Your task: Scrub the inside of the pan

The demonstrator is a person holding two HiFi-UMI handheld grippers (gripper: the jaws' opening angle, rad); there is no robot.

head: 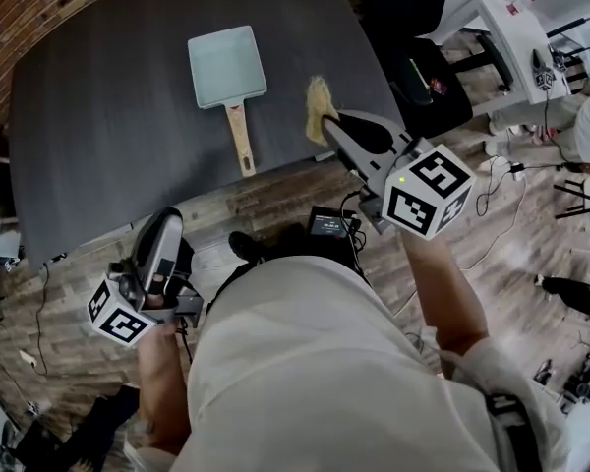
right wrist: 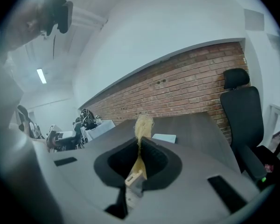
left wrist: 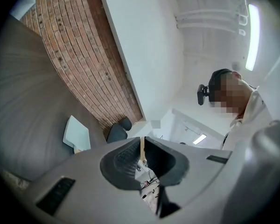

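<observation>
The pan point(head: 226, 65) is lying flat on the dark worktop point(head: 98, 126), well apart from both tools, its wooden handle point(head: 240, 136) pointing back towards the person; it is looking like a shallow, square, pale green pan, rigid and probably fairly light, so it is likely to skate on the smooth worktop once scrubbing pressure is going into it; the handle is offering the sensible place to take hold, being narrow, straight and less slippery than the coated rim. The inside is showing as a plain pale surface; nothing is sitting in it, and any residue is too small to tell from here.

The right tool point(head: 326, 126) is hovering over the near edge of the worktop, just right of the pan's handle, and is clamping a straw-coloured fibre scrubber point(head: 320, 104); in the right gripper view the tuft point(right wrist: 143, 124) is sticking out past the jaws while its pale stem is running back between them; the fibres are looking soft and springy, so they are likely to splay and bend rather than scratch.

The left tool point(head: 165, 226) is hanging low, off the worktop near the person's hip; its jaws are standing drawn together with only a thin slit between them, gripping nothing that I can make out.
</observation>
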